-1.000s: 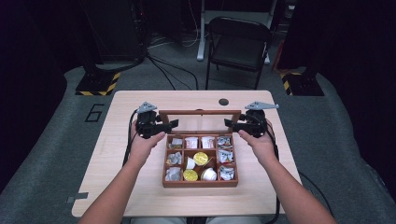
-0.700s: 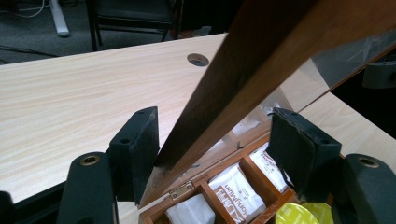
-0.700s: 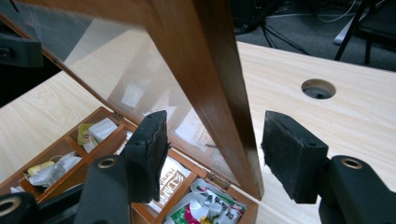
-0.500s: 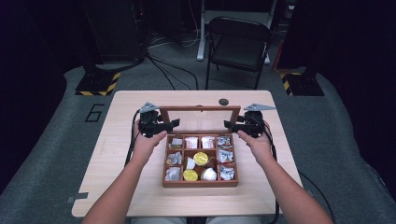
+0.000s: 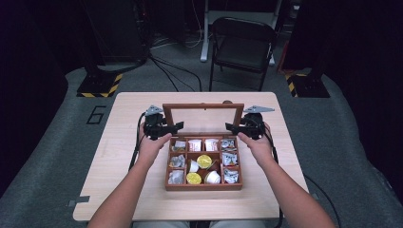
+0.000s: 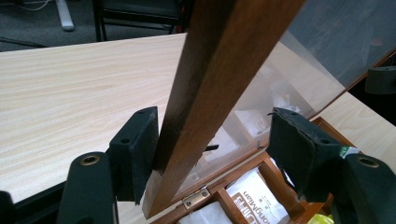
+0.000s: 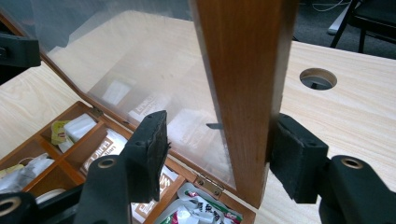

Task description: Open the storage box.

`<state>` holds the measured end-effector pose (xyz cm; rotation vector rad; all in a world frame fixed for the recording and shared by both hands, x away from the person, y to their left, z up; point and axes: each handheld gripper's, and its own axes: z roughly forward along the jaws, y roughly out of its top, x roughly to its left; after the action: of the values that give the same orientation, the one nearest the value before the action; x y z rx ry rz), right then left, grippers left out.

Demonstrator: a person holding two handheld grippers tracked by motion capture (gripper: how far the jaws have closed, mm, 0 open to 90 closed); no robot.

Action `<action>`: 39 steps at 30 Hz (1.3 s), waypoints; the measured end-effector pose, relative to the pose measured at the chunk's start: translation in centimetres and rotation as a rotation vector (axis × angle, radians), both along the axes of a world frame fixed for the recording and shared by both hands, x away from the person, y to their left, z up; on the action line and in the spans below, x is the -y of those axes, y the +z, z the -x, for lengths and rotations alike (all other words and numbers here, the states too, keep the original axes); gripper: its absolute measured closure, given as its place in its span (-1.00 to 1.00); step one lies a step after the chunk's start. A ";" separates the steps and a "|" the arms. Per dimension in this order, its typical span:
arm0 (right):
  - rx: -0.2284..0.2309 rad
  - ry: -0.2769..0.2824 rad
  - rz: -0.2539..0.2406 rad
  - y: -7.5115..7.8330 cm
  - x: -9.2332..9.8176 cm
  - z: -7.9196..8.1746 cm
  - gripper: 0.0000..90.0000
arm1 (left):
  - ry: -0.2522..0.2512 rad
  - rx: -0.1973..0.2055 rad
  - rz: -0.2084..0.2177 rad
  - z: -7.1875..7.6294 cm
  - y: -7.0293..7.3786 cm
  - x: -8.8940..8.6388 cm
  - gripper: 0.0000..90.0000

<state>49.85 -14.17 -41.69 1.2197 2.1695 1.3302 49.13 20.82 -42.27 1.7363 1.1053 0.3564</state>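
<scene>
Now I had the wooden box (image 5: pixel 203 164) mid-bench, its glass lid (image 5: pixel 203 116) raised; my left gripper (image 5: pixel 172 127) and right gripper (image 5: pixel 233 127) straddled the lid's side rails, jaws open.

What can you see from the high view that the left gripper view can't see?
High view alone: the person's arms and hands, the whole table, the yellow cups in the box, and the right gripper at the lid's other side.

Left gripper view alone: a close look at the hinge and the left pad touching the lid's wooden side rail.

Both: the left gripper, the glass lid standing open, and the box with tea packets.
</scene>
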 end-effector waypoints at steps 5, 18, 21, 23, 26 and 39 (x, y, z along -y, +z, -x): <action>-0.007 -0.010 -0.002 -0.4 -0.1 -0.2 -0.10 | -0.003 -0.007 -0.002 -0.3 -0.4 0.0 -0.25; -0.017 -0.022 0.029 -1.3 -0.3 -0.6 -0.11 | 0.015 -0.006 -0.012 -0.8 -1.2 0.4 -0.27; -0.010 -0.022 0.050 -1.5 -0.5 -0.7 -0.12 | 0.005 -0.015 -0.032 -0.9 -1.4 0.4 -0.27; -0.013 -0.024 0.048 -1.6 -0.5 -0.8 -0.12 | 0.000 -0.026 -0.049 -1.0 -1.7 0.4 -0.27; -0.021 -0.026 0.042 -1.9 -0.5 -0.8 -0.11 | 0.007 -0.019 -0.053 -1.0 -1.9 0.5 -0.27; -0.049 -0.048 0.040 -3.4 -0.5 -0.9 -0.08 | 0.039 -0.016 -0.043 -0.7 -3.3 0.6 -0.25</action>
<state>50.75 -13.67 -45.05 1.2933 2.1755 1.2440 49.80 20.20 -45.59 1.7596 1.1519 0.3934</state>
